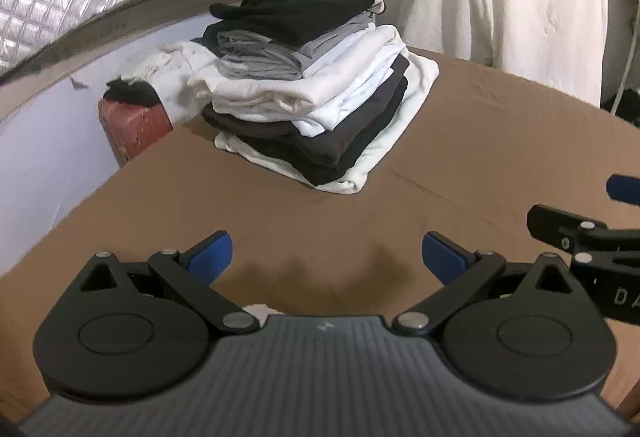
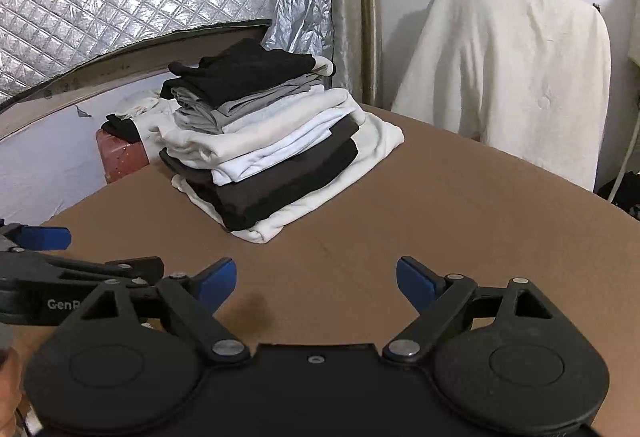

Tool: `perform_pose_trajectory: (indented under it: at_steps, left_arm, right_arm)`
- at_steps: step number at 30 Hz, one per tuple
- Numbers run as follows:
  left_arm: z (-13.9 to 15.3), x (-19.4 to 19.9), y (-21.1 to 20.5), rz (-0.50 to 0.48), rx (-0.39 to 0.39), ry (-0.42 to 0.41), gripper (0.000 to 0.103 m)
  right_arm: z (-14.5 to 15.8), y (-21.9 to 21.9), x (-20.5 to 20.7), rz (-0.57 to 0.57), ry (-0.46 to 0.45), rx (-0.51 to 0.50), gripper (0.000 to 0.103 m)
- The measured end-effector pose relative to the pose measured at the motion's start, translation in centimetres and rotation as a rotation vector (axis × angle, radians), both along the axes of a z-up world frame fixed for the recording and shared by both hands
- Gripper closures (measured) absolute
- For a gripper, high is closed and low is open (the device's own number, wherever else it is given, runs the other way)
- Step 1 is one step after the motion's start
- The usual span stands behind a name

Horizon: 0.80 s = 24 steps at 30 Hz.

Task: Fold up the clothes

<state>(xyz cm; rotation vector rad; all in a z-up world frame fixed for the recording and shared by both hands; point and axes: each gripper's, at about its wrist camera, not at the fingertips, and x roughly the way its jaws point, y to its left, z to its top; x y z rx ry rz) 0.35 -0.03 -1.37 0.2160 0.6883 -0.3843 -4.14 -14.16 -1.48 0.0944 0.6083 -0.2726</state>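
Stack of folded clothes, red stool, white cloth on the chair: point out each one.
stack of folded clothes (image 1: 316,89), left wrist view, white middle layer.
red stool (image 1: 136,125), left wrist view, front face.
white cloth (image 2: 508,77), right wrist view, draped front.

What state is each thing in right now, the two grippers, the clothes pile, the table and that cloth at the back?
left gripper: open, nothing between its fingers.
right gripper: open, empty.
stack of clothes: folded, piled on the table's far left part, black garment on top.
table: brown top bare in front of both grippers.
cream cloth: unfolded, draped over something behind the table.
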Motion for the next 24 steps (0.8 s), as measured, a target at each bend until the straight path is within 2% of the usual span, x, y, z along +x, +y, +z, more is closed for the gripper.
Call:
perform_pose_trajectory:
  at_steps: [9, 15, 24]
  left_arm:
    - [-0.23, 0.06, -0.13, 0.005, 0.019, -0.005, 0.0]
    - [0.13, -0.03, 0.48, 0.023, -0.031, -0.019, 0.0]
    - [0.15, 0.17, 0.46, 0.05, -0.029, -0.023, 0.0]
  right_arm:
    - [-0.52, 0.02, 0.22, 0.008, 0.024, 0.013, 0.013]
    - [-0.49, 0.22, 0.16, 0.003, 0.025, 0.004, 0.013]
    - [-0.34, 0.73, 0.2, 0.021, 0.045, -0.049, 0.013]
